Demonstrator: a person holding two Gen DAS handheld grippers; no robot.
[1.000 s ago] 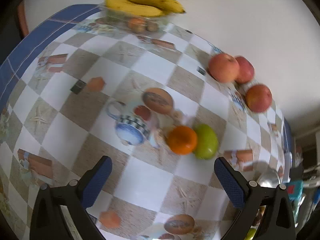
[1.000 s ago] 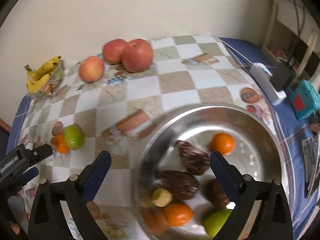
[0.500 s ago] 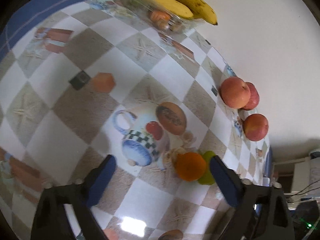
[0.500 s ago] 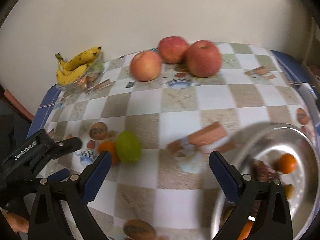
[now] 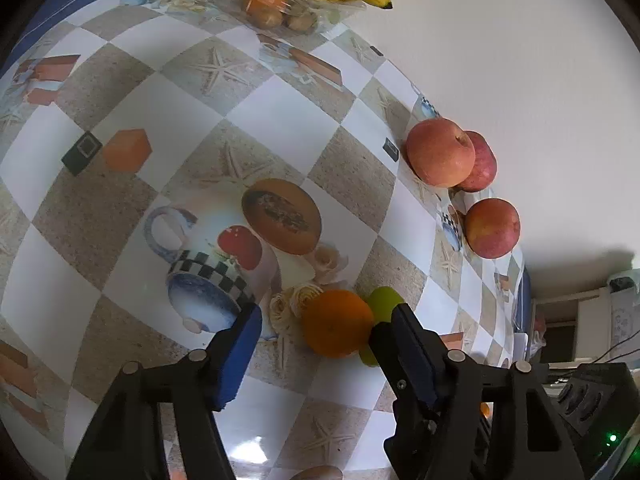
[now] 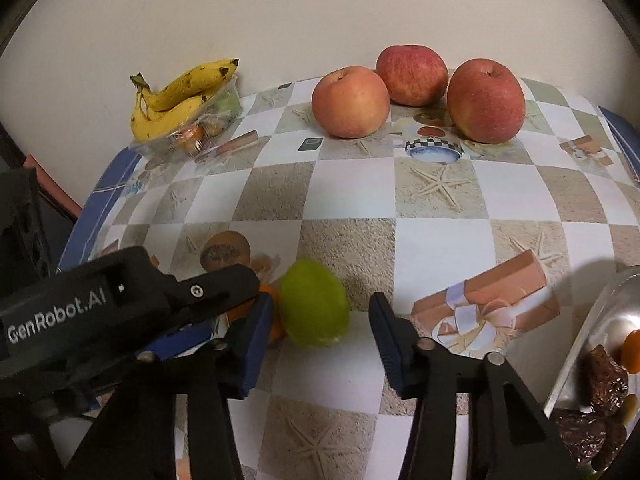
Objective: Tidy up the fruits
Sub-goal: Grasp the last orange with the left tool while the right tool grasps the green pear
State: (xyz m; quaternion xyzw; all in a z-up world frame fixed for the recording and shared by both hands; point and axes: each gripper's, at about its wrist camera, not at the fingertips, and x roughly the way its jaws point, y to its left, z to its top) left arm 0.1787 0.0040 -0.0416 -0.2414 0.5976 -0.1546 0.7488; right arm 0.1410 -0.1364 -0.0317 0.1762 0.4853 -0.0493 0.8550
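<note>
The left gripper (image 5: 320,328) has its jaws around the orange (image 5: 338,323). They have just been closing; the right pad looks to touch the fruit at 3 o'clock, while the left pad stands clear of it, so it is not clenched yet. The right gripper (image 6: 320,320) has also just been closing, and the green fruit (image 6: 314,309) lies between its jaws, near the left pad, with a gap at the right pad, so it is released. The orange and the green fruit touch each other on the table (image 6: 436,240). At 4 o'clock in the right wrist view is the rim of a metal bowl (image 6: 592,320) with small fruits. Farther, near the wall, three apples (image 6: 350,102) stand together. At 10 o'clock the bananas (image 6: 180,96) lie on a clear plastic box (image 6: 192,134).
</note>
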